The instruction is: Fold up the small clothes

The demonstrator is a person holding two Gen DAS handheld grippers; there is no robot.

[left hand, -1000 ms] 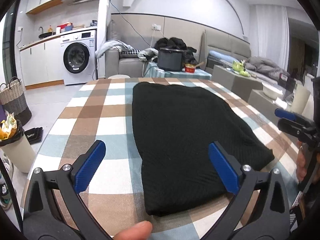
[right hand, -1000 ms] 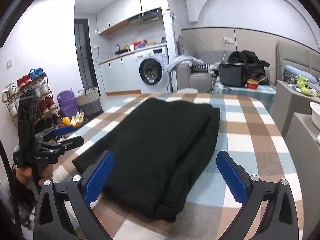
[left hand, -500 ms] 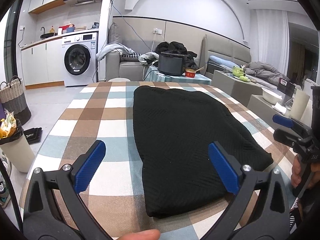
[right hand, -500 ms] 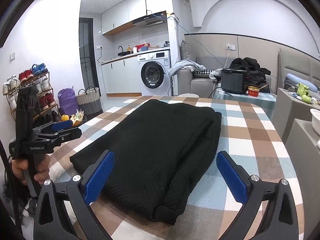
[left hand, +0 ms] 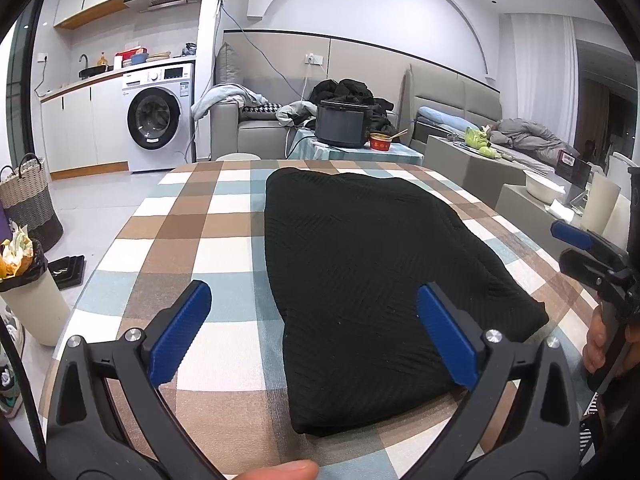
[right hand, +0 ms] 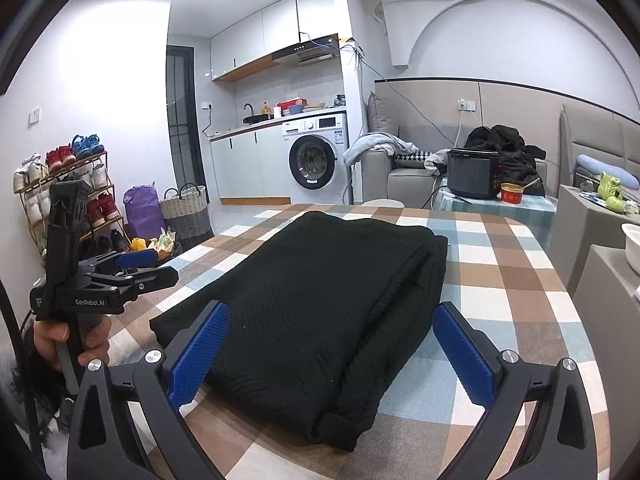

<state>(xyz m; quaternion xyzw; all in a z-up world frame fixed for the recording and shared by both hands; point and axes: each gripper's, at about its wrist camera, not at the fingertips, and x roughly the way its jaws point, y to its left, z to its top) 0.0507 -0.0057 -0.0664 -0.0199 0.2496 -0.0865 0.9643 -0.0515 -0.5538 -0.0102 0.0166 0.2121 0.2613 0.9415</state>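
Observation:
A black knit garment (left hand: 372, 276) lies folded into a thick oblong on the checked tablecloth (left hand: 200, 248). My left gripper (left hand: 312, 288) hovers open over its near left corner, the blue pads (left hand: 180, 332) wide apart with nothing between them. At the right edge of the left wrist view a hand holds my right gripper (left hand: 558, 242) beside the garment. In the right wrist view the garment (right hand: 320, 300) shows its layered folded edge on the right, and my right gripper (right hand: 331, 307) stands open above its near end. The left gripper (right hand: 166, 266) hangs at the table's left side, apart from the cloth.
The rounded table edge (left hand: 100, 280) drops to the floor on the left, where a bin (left hand: 28, 300) and a woven basket (left hand: 32, 200) stand. Behind the table are a side table with a black pot (left hand: 340, 128), a sofa and a washing machine (left hand: 156, 120). A shoe rack (right hand: 68, 192) stands far left.
Both wrist views have tilted up a little. The garment has not moved, and both grippers stay open.

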